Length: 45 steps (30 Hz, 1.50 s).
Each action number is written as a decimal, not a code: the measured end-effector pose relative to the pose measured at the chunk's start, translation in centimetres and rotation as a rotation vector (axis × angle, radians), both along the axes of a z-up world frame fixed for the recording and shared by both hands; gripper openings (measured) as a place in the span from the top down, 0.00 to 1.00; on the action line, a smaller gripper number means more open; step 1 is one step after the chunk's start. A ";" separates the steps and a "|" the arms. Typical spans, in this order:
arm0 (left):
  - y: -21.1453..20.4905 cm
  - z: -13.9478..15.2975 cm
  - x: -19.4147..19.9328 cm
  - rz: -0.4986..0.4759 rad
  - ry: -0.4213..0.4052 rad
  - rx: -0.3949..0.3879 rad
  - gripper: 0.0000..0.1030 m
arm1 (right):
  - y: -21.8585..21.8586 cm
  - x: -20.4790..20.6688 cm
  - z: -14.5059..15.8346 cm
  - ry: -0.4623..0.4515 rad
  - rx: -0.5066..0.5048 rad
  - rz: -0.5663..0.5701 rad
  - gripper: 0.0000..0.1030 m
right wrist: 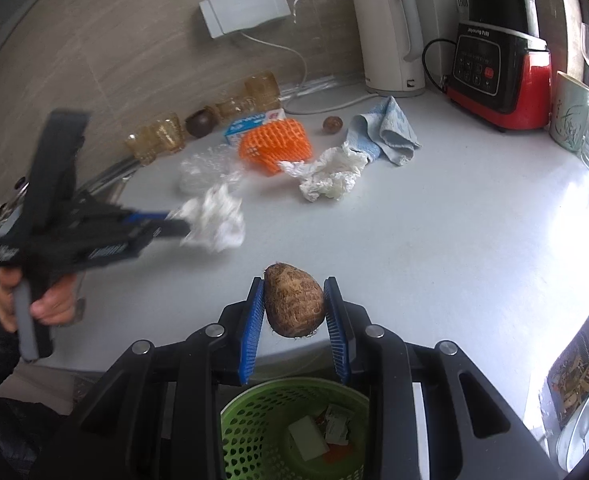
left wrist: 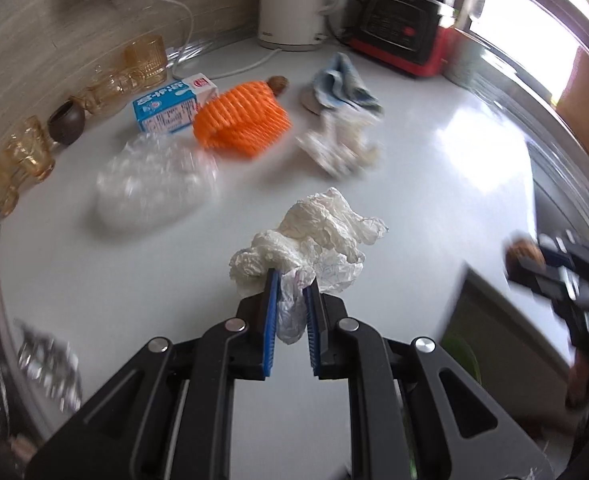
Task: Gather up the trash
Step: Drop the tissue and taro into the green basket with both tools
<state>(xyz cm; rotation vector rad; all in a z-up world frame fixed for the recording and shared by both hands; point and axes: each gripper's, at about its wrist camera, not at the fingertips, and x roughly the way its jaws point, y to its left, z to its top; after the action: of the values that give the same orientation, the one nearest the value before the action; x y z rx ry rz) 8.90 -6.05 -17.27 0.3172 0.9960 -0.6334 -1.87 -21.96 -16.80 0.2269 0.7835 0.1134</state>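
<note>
The left gripper (left wrist: 290, 280) has its fingers (left wrist: 271, 312) clamped on a crumpled white tissue (left wrist: 314, 236), lifted off the white counter (left wrist: 434, 184). The right gripper (right wrist: 294, 292) has its fingers (right wrist: 336, 320) closed on a brown taro root (right wrist: 293, 306), with a green perforated trash basket (right wrist: 254, 432) directly below them holding scraps. Beyond the fingers lie another crumpled tissue (right wrist: 326, 176), clear plastic wrap (left wrist: 154, 184), an orange foam fruit net (left wrist: 242, 120), a blue milk carton (left wrist: 170, 110) and a blue cloth (right wrist: 390, 132). Farthest stands a white kettle (right wrist: 390, 40).
</note>
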 end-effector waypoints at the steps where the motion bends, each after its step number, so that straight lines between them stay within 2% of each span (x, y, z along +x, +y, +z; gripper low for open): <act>1: 0.4 0.4 -1.3 -0.008 0.004 0.002 0.87 | 0.0 -0.7 0.3 0.000 0.000 0.006 0.70; 6: 2.1 1.8 -8.0 -0.045 0.090 -0.046 0.87 | -0.2 -4.1 1.3 0.024 -0.036 0.000 0.70; 11: 0.8 0.7 -13.5 -0.093 0.113 -0.016 0.87 | -0.4 -7.7 1.9 0.023 -0.053 0.025 0.70; 17: -1.5 -2.6 -16.8 -0.118 0.206 -0.011 0.87 | -1.0 -10.9 1.7 0.035 -0.054 0.041 0.70; 23: -3.1 -6.0 -18.2 -0.129 0.287 0.025 0.87 | -1.3 -13.1 1.4 0.033 -0.044 0.042 0.70; 26: -3.9 -7.9 -18.6 -0.143 0.349 0.057 0.79 | -1.6 -13.9 1.2 0.030 -0.040 0.035 0.70; 28: -4.1 -8.6 -18.9 -0.138 0.351 0.087 0.62 | -1.8 -14.2 1.2 0.027 -0.028 0.029 0.70; 30: -4.1 -8.5 -19.0 -0.125 0.335 0.092 0.51 | -2.0 -14.5 1.1 0.022 -0.022 0.027 0.70; 33: -3.7 -7.5 -19.0 -0.119 0.306 0.064 0.41 | -2.2 -14.7 0.7 0.025 -0.021 0.024 0.70; 42: -1.7 -4.6 -17.0 -0.034 0.208 0.051 0.40 | -1.6 -13.9 -0.3 0.049 -0.011 0.055 0.70; 45: -1.0 -3.8 -16.4 -0.012 0.189 0.037 0.36 | -1.3 -13.5 -0.1 0.047 -0.016 0.064 0.70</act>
<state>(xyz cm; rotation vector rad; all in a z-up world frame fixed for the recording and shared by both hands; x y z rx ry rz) -7.52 -7.03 -21.02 0.2996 1.1882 -0.6649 -15.37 -23.27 -16.92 0.1905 0.8384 0.1623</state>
